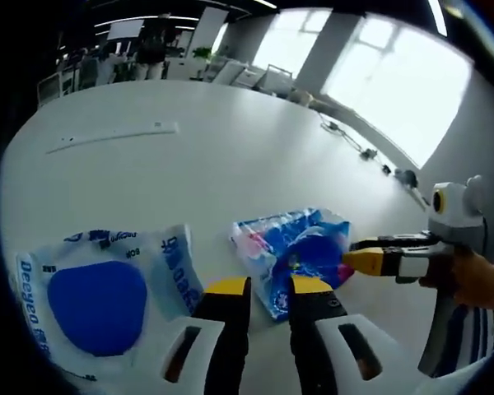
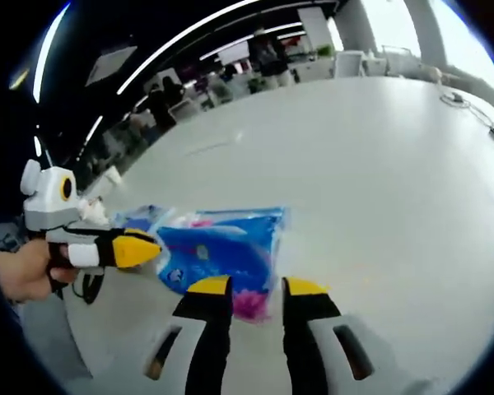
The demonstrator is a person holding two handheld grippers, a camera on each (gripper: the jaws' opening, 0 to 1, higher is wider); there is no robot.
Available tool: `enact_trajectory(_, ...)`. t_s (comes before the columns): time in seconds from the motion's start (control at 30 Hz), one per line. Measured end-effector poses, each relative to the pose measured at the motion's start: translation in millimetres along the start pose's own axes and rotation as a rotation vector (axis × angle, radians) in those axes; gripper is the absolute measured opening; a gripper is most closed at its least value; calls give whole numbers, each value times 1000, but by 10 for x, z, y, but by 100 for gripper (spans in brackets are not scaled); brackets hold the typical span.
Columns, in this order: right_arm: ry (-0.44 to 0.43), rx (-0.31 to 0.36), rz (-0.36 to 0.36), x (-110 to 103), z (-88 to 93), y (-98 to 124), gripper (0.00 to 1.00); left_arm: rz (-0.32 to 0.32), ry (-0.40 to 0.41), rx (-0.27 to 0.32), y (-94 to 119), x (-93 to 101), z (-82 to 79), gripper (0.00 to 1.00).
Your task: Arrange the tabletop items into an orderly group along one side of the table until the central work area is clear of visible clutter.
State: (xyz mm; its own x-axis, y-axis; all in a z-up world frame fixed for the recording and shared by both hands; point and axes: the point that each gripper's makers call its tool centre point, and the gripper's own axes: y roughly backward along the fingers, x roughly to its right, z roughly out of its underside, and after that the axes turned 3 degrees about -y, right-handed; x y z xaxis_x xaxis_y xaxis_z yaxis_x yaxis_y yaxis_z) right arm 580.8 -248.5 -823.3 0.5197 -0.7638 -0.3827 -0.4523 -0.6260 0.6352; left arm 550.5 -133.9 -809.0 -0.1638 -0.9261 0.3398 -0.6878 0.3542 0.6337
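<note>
A crumpled blue plastic packet (image 1: 296, 245) with pink print lies on the white table (image 1: 230, 156). A white packet with a blue oval (image 1: 99, 296) lies flat beside it. My left gripper (image 1: 270, 290) is open, and the blue packet's near corner reaches into the gap between its jaws. The right gripper (image 1: 351, 262) comes in from the side, its yellow tip against the packet's far edge. In the right gripper view, my right gripper (image 2: 258, 288) stands open with the pink end of the blue packet (image 2: 218, 251) between its jaws. The left gripper (image 2: 140, 248) points at the packet's other side.
A thin white strip (image 1: 115, 137) lies farther out on the table. Cables and plugs (image 1: 350, 138) run along the table's edge by the windows. Chairs and people stand in the background. A hand (image 2: 20, 271) holds the left gripper.
</note>
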Motion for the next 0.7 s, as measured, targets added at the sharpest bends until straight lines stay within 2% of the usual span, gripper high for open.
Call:
enact_trajectory(0.1, 12, 11, 11, 24, -14, -3, 2, -20, -6, -8, 7, -46, 25, 2)
enact_trajectory(0.17, 2, 18, 14, 44, -26, -11, 0, -14, -3, -14, 3, -46, 37, 0)
enact_trajectory(0.5, -2, 62, 3, -48, -186, -21, 0, -61, 4, 23, 89, -114, -90, 0)
enact_trajectory(0.7, 4, 52, -12, -106, -170, -76, 0, -81, 7, 29, 113, -187, -141, 0)
